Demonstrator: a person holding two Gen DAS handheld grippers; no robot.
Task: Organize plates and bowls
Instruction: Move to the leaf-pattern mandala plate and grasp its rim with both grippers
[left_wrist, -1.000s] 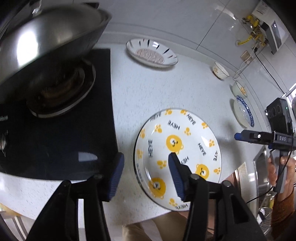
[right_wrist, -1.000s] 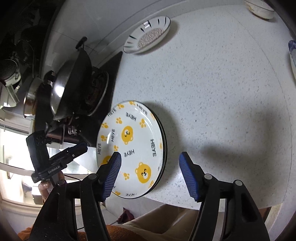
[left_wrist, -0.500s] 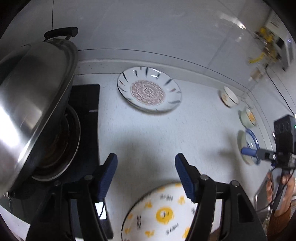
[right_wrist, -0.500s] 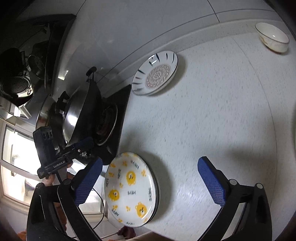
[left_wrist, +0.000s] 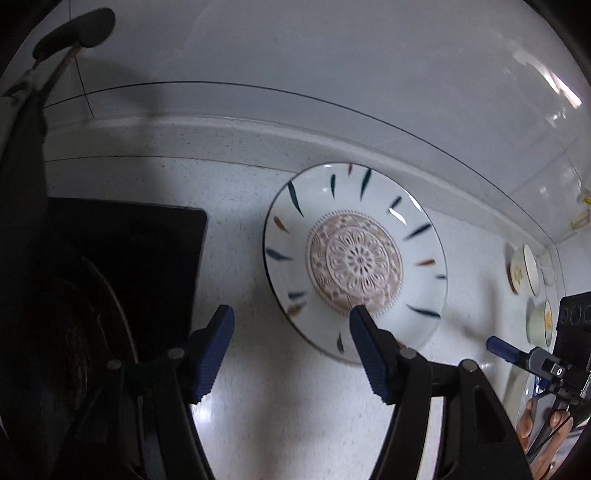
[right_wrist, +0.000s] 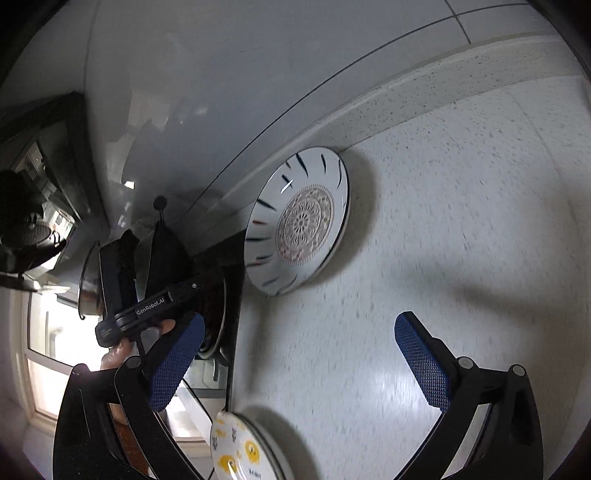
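Note:
A white plate with dark dashes and a pink lace centre (left_wrist: 354, 258) lies on the speckled counter by the back wall; the right wrist view shows the same patterned plate (right_wrist: 299, 221). My left gripper (left_wrist: 291, 314) hovers open at its near left rim, the right pad (left_wrist: 365, 343) overlapping the rim in the picture. Farther back over bare counter, my right gripper (right_wrist: 299, 319) is open very wide, with nothing between its fingers. The yellow bear plate (right_wrist: 243, 450) sits at the counter's front edge, below the right gripper.
A black stove top (left_wrist: 129, 266) lies left of the patterned plate, with a wok (right_wrist: 88, 280) on its burner and the wok's handle (left_wrist: 74, 33) overhead. Two small bowls (left_wrist: 524, 269) (left_wrist: 539, 321) stand far right. A hand (right_wrist: 122, 350) holds the left tool.
Both grippers have left the bear plate and moved toward the back wall, up to the patterned plate. Both sets of jaws stand wider than a second ago.

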